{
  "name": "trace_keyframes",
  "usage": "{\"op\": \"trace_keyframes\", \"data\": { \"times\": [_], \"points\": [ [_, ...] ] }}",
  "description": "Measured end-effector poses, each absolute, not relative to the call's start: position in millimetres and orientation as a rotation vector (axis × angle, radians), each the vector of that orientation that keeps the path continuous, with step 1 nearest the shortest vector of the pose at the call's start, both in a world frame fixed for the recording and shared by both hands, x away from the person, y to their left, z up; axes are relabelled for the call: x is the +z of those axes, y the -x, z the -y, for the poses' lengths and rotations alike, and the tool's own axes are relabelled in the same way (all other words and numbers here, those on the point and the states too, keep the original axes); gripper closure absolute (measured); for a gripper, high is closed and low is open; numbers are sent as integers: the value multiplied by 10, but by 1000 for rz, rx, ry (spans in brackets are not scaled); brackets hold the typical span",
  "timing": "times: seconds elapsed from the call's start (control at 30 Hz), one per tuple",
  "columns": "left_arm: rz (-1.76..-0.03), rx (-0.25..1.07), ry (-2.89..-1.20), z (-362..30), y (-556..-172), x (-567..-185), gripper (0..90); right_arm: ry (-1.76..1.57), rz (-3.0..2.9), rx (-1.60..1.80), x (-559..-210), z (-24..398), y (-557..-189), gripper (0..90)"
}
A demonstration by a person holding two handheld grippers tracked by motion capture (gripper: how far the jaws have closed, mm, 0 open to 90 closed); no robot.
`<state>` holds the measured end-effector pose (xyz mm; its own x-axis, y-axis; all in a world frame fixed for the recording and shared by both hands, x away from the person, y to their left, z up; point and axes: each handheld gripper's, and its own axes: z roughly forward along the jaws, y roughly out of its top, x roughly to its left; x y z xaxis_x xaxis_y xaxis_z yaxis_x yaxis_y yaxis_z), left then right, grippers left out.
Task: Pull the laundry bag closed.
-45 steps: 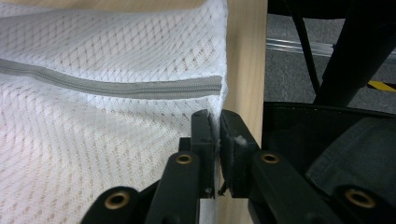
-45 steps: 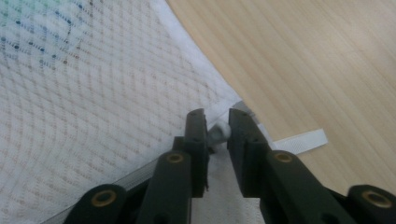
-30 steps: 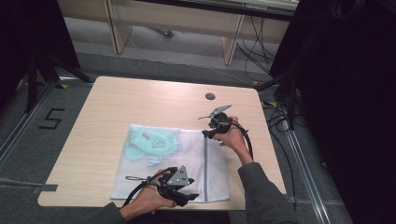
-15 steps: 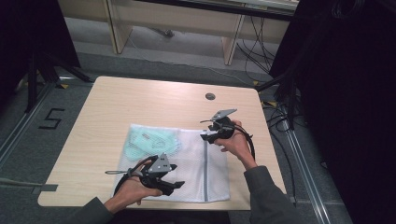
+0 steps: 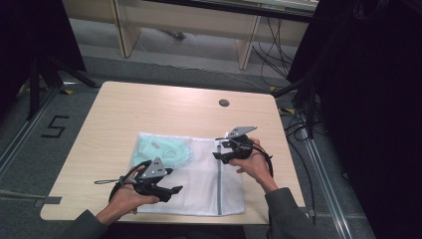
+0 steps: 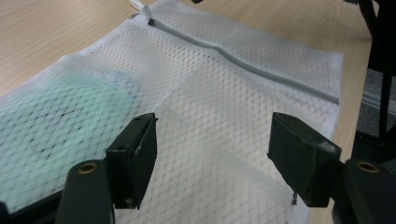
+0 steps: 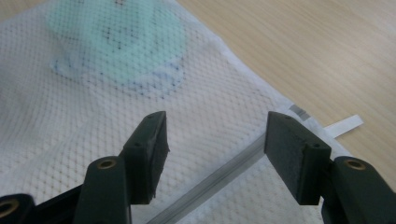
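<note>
One white mesh laundry bag [image 5: 199,179] lay flat on the wooden table [image 5: 164,109], toward its near edge and a bit right of centre. Inside the bag, at its far-left part, sat a mint-green garment [image 5: 164,152], seen thru the mesh w/ dark markings on it. A grey zipper [image 5: 219,186] ran across the bag near its right side, from far edge to near edge; zip looked closed. A white tag [image 7: 343,126] stuck out past the bag's far edge, by the zipper end. Left gripper [image 5: 171,191] hovered over the bag's near-left corner, jaws spread and just been opening, nothing btwn them, mesh only beneath [image 6: 210,154]. Right gripper [image 5: 217,149] hung over the bag's far edge next to the zipper end, jaws likewise apart after opening, no pinch on the mesh [image 7: 215,140]. Beyond the bag, a small round grommet [image 5: 224,102] sat in the table near its far edge.
</note>
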<state>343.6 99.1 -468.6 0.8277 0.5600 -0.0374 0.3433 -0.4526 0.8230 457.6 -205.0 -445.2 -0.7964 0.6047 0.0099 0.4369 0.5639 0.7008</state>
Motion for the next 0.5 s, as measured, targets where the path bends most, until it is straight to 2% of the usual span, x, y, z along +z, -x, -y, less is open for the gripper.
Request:
{"op": "trace_keyframes", "data": {
  "times": [0.5],
  "points": [
    [-692,308,-2080,-1171,-3422,-4664,306,-859,-2602,1069,-4493,2117,-4333,371]
  ]
}}
